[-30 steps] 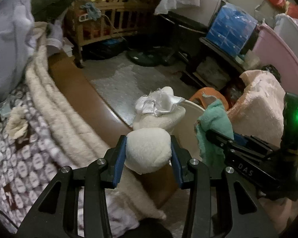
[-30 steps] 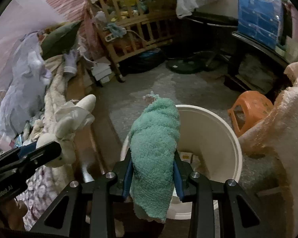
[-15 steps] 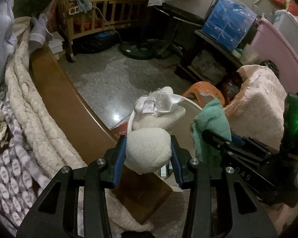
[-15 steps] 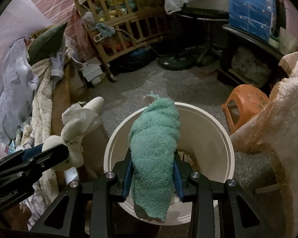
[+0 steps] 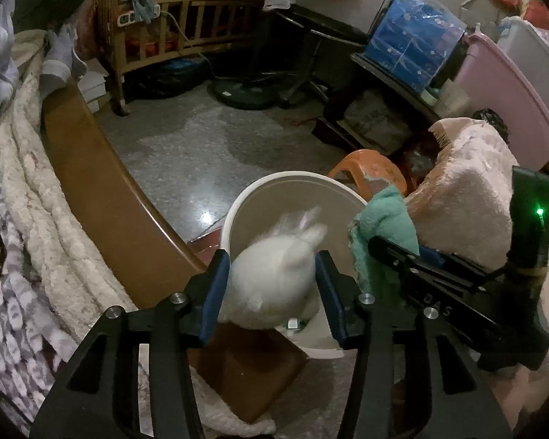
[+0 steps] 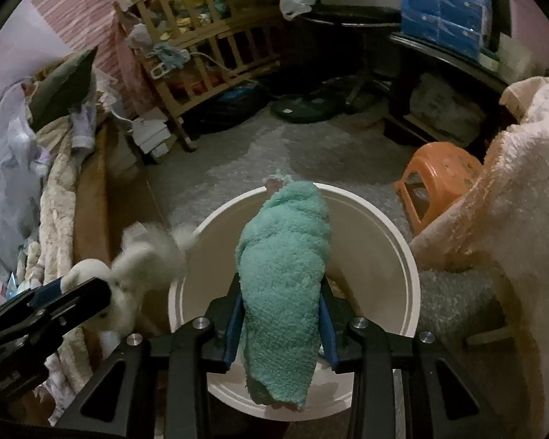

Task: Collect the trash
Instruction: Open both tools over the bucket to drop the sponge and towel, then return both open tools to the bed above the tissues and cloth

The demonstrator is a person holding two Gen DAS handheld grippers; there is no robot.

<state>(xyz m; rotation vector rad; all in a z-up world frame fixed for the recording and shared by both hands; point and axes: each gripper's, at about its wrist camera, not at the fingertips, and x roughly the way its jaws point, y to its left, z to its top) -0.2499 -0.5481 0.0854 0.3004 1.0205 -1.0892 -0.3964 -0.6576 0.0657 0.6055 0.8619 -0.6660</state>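
left gripper (image 5: pixel 272 289) apparently wider, white plush (image 5: pixel 274 281) blurred, tipped binward

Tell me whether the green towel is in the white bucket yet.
Not yet. The green towel hangs above the white bucket, clamped between the right gripper fingers, its end dangling over the near rim.

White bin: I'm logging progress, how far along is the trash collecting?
Done: some small items already lie in the white bin. In hand: the left tongs have opened and the blurred white plush toy is dropping; the right tongs grip the green towel above the bin. Left: releasing the towel.
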